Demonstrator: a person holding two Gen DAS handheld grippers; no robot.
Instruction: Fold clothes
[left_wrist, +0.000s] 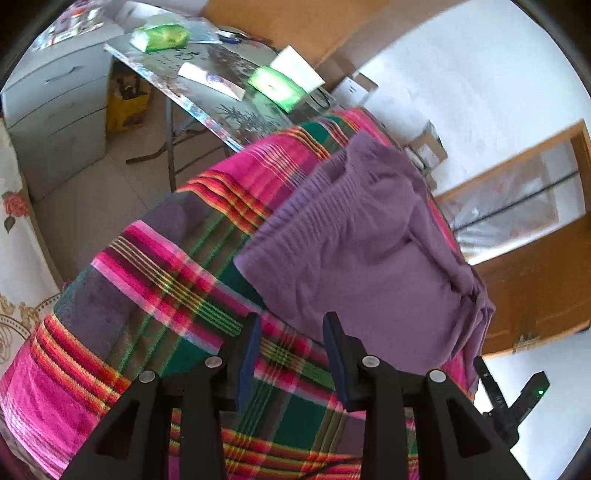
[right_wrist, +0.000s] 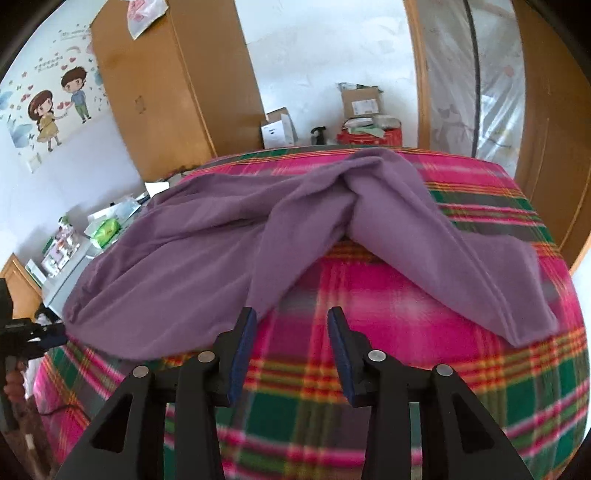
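White walls, a wooden wardrobe (right_wrist: 173, 85), a glass-topped table (left_wrist: 207, 92) and white drawers (left_wrist: 55, 110) are seen in daylight.

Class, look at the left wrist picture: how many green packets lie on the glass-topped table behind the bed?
2. One green packet lies near the glass-topped table's far end; the other green packet lies nearer the plaid blanket. Others may be hidden.

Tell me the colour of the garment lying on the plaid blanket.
Plain purple garment; the right wrist view shows it best.
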